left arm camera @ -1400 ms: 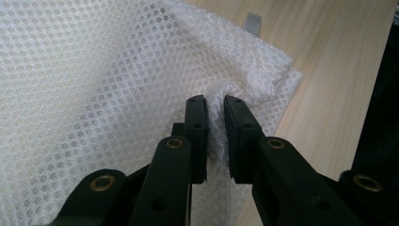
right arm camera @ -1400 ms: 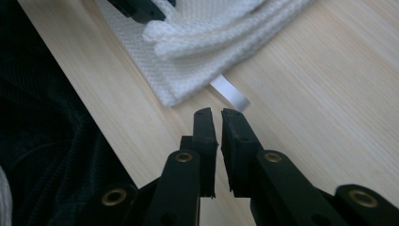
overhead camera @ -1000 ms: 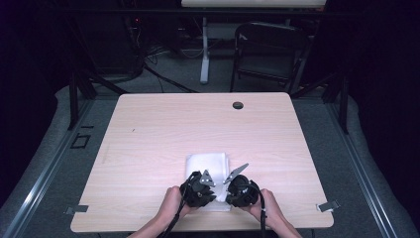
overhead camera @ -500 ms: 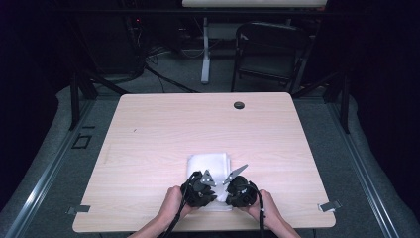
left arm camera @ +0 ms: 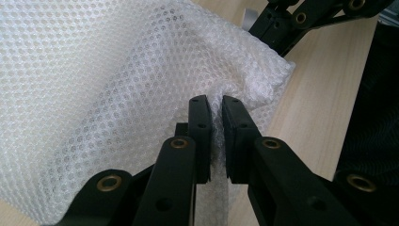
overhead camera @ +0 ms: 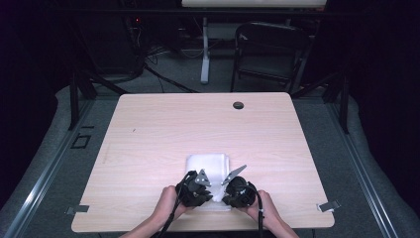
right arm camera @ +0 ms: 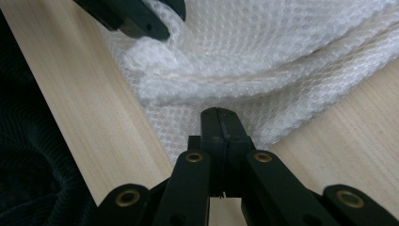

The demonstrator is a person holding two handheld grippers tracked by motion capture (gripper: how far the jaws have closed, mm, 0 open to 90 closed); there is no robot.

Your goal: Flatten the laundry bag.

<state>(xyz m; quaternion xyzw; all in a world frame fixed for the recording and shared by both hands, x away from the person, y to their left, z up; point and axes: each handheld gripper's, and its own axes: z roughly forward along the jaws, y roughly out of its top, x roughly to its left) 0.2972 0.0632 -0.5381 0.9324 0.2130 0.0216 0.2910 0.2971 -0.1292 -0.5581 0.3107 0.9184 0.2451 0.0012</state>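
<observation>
High view – mesh cloth: a white mesh cloth point(overhead camera: 208, 164), folded to a rough rectangle, lies near the front edge of the desk point(overhead camera: 148, 134), just ahead of the person's hands.
High view – tongs: the left tongs point(overhead camera: 197, 191) and right tongs point(overhead camera: 233, 191) sit side by side on the cloth's near edge, probably so that both near corners can be lifted together for a fold.
High view – surroundings: pale wood-grain top with rounded corners and a dark cable port point(overhead camera: 238, 105) near the far edge; a dark chair point(overhead camera: 270, 54) stands beyond on grey floor.
Left gripper view – grip: the left tongs point(left arm camera: 215, 110) are nearly closed, with a puckered ridge of the cloth point(left arm camera: 94, 84) pinched between the black pads.
Left gripper view – texture: fine honeycomb netting, soft, limp, slightly see-through, layered.
Right gripper view – grip: the right tongs point(right arm camera: 217, 117) are pressed together over the thin bottom layer of the cloth point(right arm camera: 282, 56) at its edge; it seems caught.
Right gripper view – shape: upper folds bulge in a rounded roll above the flat layer, bare wood on either side.
</observation>
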